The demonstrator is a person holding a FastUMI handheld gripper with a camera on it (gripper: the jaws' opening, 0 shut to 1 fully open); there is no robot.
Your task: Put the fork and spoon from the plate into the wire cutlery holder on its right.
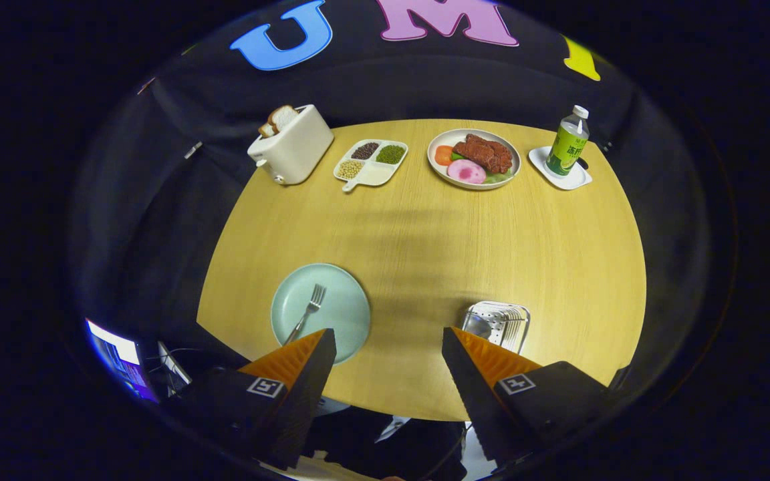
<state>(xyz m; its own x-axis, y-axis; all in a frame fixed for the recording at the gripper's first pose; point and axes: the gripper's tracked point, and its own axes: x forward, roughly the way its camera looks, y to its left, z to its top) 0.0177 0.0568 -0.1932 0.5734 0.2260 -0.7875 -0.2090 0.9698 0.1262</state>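
We hold the gripper [388,344] above the near edge of the round wooden table [425,254], its jaws spread wide and gripping nothing. The metal fork [307,311] lies on the pale green round plate [331,294], just ahead of the left finger. The wire cutlery holder [500,323] stands just ahead of the right finger, also near this edge.

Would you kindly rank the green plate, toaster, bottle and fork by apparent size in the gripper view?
1. Green plate, nearer the open claw, which flatters it
2. Toaster
3. Bottle and fork: too alike to rank
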